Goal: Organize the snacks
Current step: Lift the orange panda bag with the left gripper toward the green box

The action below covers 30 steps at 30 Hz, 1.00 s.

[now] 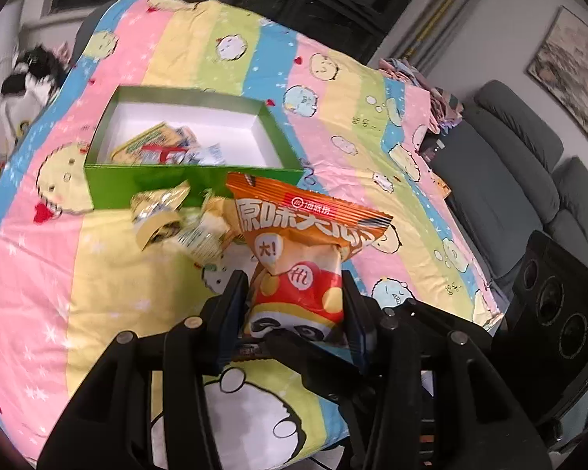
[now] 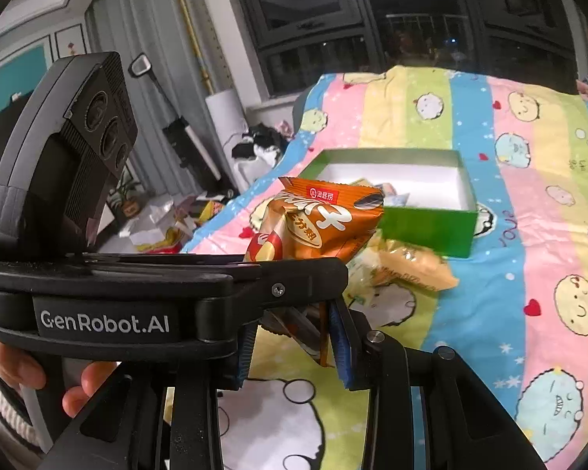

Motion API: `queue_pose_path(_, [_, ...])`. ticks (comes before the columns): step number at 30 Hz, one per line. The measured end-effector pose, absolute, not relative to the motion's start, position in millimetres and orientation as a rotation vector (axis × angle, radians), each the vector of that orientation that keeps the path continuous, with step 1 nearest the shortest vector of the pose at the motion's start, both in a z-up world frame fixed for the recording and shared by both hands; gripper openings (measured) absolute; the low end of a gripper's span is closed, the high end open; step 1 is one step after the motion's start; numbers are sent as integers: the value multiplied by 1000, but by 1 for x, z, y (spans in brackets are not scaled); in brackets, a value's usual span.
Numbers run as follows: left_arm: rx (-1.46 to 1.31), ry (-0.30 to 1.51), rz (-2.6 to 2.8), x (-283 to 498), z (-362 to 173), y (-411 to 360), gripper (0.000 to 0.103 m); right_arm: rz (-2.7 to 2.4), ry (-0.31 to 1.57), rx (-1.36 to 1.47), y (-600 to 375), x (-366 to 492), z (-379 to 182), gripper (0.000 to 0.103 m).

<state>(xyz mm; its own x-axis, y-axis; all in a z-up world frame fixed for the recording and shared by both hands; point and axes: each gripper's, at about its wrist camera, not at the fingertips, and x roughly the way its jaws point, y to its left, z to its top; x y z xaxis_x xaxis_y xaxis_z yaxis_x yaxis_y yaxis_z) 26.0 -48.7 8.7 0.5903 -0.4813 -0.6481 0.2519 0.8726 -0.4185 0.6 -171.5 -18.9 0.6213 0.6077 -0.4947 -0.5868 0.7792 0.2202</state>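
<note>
Gripping an orange snack bag (image 1: 294,274) by its lower end, the left gripper (image 1: 294,286) pinches it between both pads, above the striped bedspread (image 1: 98,293) — a green box (image 1: 192,186) with packets inside lies beyond.

From the right wrist, the right gripper (image 2: 294,337) clamps the same bag's (image 2: 325,231) bottom edge, left gripper (image 2: 137,293) alongside — yellow packets (image 2: 411,266) lie beside the box (image 2: 423,231).

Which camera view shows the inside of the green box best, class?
The left wrist view: it looks down into the green box, showing its white floor and snack packets inside. The right wrist view sees the box lower and partly behind the orange snack bag.
</note>
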Motion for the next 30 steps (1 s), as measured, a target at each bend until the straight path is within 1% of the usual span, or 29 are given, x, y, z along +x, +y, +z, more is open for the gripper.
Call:
queue_pose_path(14, [-183, 802, -478, 41, 41, -86, 46, 659, 483, 106, -212, 1, 3, 36])
queue_pose_path(30, [-149, 690, -511, 75, 85, -94, 46, 644, 369, 74, -227, 31, 46, 36])
